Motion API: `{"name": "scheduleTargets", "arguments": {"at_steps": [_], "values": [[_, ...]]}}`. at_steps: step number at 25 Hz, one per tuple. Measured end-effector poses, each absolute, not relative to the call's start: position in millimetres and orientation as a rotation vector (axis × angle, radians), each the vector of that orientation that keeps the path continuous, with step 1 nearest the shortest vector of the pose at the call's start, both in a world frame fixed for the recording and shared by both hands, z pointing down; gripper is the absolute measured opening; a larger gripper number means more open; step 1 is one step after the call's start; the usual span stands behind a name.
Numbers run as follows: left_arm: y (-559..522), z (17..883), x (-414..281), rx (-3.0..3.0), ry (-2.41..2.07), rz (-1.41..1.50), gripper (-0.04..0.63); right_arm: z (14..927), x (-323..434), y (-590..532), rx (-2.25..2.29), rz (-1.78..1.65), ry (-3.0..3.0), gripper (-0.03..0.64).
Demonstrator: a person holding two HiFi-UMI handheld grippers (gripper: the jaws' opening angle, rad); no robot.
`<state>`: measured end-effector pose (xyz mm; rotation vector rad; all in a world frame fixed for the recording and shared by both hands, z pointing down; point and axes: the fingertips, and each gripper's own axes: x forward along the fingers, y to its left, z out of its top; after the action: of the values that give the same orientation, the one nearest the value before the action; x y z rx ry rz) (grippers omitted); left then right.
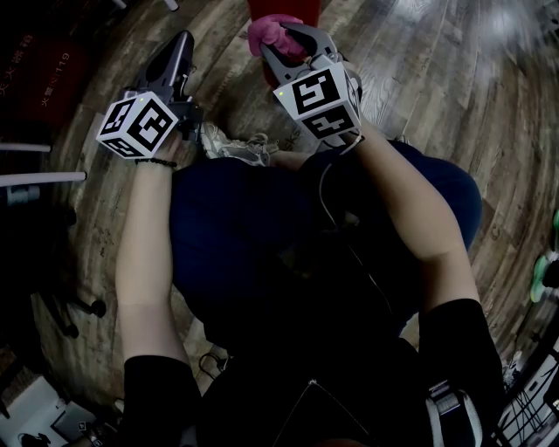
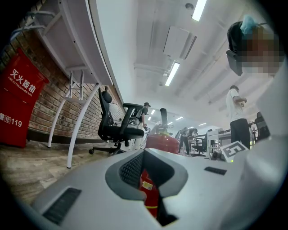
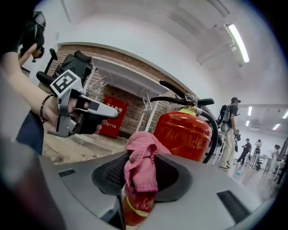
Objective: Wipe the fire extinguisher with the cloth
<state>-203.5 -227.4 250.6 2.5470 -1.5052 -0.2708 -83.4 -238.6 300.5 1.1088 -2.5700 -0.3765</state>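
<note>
The red fire extinguisher (image 3: 182, 134) stands upright just beyond my right gripper (image 3: 143, 155), its black lever and hose on top. That gripper is shut on a pink cloth (image 3: 140, 168), which bunches out between the jaws close to the cylinder. In the head view the cloth (image 1: 265, 35) sits at the right gripper (image 1: 284, 39), right under the extinguisher (image 1: 281, 7). My left gripper (image 1: 177, 54) is held to the left, apart from it. Its jaws stand shut on nothing, and the extinguisher (image 2: 161, 143) shows beyond the left gripper (image 2: 145, 157).
A red extinguisher box (image 2: 18, 103) leans against the brick wall. A white table frame (image 2: 78, 112) and a black office chair (image 2: 118, 126) stand beside it. People (image 2: 237, 117) stand further back. My knees and a pale shoe (image 1: 231, 144) are below the grippers on the wooden floor.
</note>
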Motion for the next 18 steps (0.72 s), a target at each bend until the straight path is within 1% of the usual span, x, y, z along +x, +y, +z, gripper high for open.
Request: {"name": "scheduleTargets", "arguments": {"at_steps": [18], "values": [[-227,249,-205,2.544,-1.505,-0.282,0.015,343,-86,-239,1.043,-0.344,-2.5,0.141]]}}
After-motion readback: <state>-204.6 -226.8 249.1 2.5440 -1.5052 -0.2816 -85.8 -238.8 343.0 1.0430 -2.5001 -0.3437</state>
